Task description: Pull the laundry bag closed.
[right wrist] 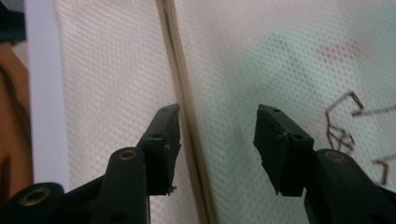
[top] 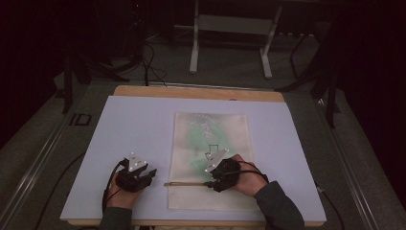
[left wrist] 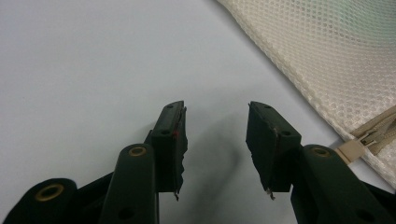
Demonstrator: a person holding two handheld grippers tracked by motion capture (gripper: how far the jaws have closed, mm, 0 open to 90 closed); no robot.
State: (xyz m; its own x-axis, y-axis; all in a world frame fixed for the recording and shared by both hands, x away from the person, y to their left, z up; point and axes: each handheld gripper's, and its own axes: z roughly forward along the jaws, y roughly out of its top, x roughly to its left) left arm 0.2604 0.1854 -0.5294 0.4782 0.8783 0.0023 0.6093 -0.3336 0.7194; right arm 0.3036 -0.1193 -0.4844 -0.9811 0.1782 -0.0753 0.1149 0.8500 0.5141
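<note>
2 open tools (top: 143,175) (top: 218,179), 1 mesh bag (top: 210,129)

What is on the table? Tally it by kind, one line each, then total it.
Mesh zip bag: 1
Left claw, open, off the bag: 1
Right claw, open, over the bag's zipper: 1
White table mat: 1
Total: 4
</note>
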